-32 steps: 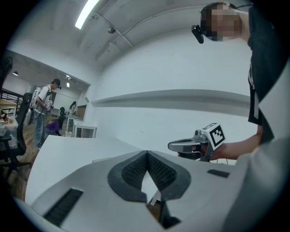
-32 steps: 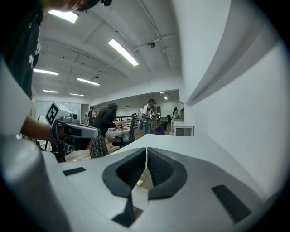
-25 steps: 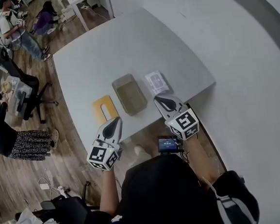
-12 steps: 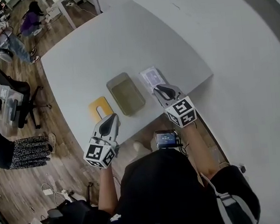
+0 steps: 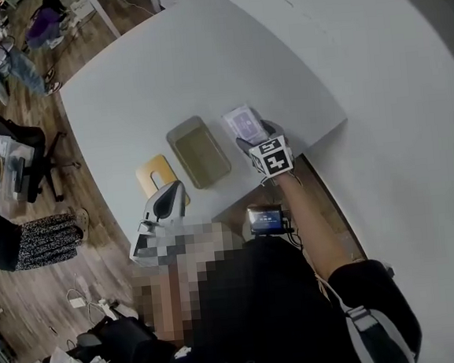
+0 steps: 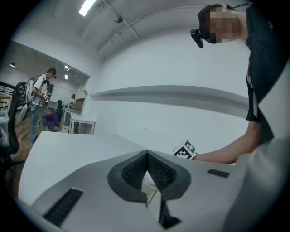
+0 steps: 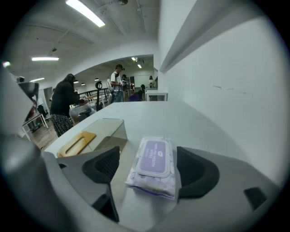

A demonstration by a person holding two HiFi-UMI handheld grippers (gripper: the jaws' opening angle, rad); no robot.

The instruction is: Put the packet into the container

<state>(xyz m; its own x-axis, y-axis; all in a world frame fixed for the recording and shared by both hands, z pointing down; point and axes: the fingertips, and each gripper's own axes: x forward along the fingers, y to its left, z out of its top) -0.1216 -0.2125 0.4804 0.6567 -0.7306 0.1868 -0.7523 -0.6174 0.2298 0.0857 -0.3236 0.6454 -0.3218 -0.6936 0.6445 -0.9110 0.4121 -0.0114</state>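
A white and purple packet [image 5: 242, 124] [image 7: 154, 161] lies flat on the white table [image 5: 163, 79], just right of a clear rectangular container [image 5: 199, 151] [image 7: 106, 131] with nothing in it. My right gripper [image 5: 250, 137] [image 7: 149, 168] is down at the packet. Its jaws are opening, and the packet lies between them; the left pad stands clear of it. My left gripper [image 5: 171, 194] [image 6: 147, 168] hovers shut near the table's front edge, holding nothing.
A yellow lid [image 5: 156, 175] [image 7: 76, 142] lies left of the container. A small screen device [image 5: 266, 219] hangs at the person's chest. A white wall runs along the table's right side. People and office chairs stand on the wooden floor at far left.
My right gripper has moved forward from the table's front edge to the packet, and its jaws have spread around it. My left gripper has stayed about where it was.
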